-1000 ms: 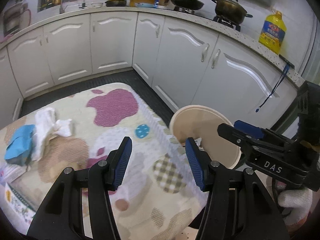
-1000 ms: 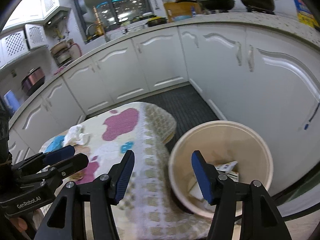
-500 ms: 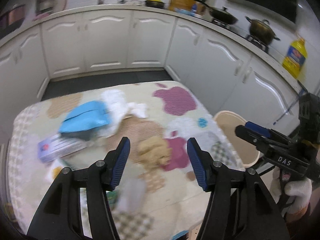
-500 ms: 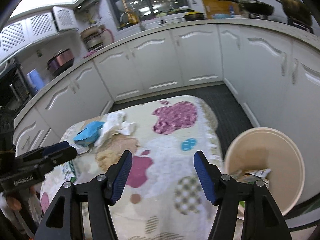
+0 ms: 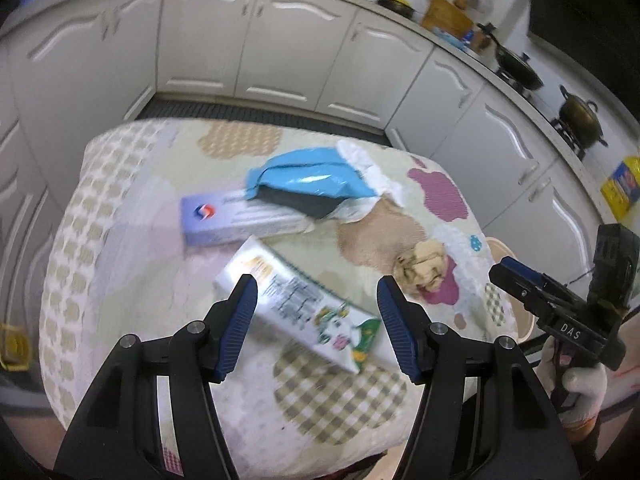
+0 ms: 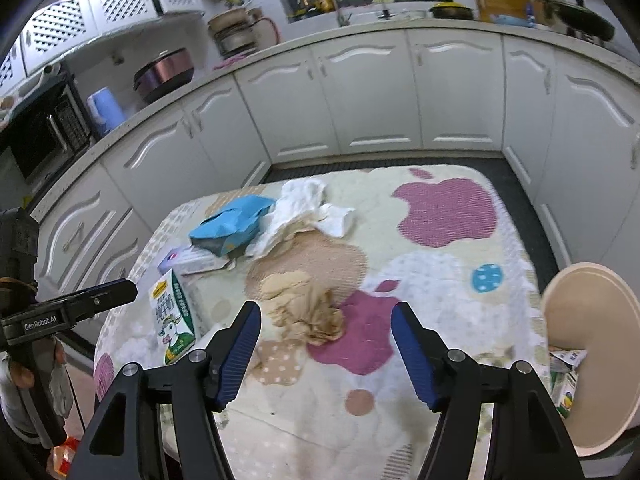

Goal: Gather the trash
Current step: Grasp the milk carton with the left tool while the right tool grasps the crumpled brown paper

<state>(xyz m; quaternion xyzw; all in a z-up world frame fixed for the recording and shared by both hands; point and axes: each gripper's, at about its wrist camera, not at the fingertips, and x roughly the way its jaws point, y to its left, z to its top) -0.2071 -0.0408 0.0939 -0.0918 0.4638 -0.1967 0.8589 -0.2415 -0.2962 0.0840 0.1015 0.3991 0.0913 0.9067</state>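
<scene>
The white printed milk carton (image 5: 298, 298) is laid flat on the patterned tablecloth (image 5: 120, 264), long axis diagonal. Above it the left gripper (image 5: 316, 312) is held spread, empty; the right gripper (image 6: 326, 344) likewise over crumpled beige paper (image 6: 306, 308).

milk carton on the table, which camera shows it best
The left wrist view. The milk carton lies large and central, just ahead of the open left gripper, though slightly motion-blurred. In the right wrist view the same carton is smaller and off to the left, but its printed front is sharper there.
</scene>
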